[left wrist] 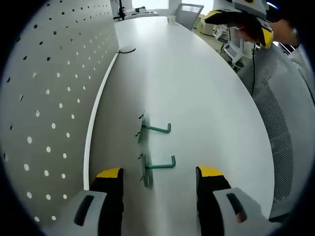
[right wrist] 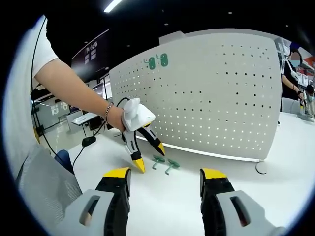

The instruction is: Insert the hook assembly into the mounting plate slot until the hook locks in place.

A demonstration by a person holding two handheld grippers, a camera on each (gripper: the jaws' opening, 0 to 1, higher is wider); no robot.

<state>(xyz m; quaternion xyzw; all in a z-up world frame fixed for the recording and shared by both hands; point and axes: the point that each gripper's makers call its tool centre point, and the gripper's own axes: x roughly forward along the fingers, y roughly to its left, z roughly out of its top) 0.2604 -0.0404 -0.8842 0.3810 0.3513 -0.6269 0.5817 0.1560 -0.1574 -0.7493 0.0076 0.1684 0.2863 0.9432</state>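
Note:
Two green hook assemblies lie on the white table, one farther off and one just ahead of my left gripper, which is open with nothing between its jaws. The white perforated mounting plate stands upright along the left. In the right gripper view the same two hooks lie in front of the plate, and the left gripper, held in a hand, points down beside them. My right gripper is open and empty, well short of the hooks.
Two green pieces sit near the plate's top edge. The right gripper, held by a hand, is at the top right of the left gripper view. A mesh chair borders the table's right edge. A cable lies by the plate.

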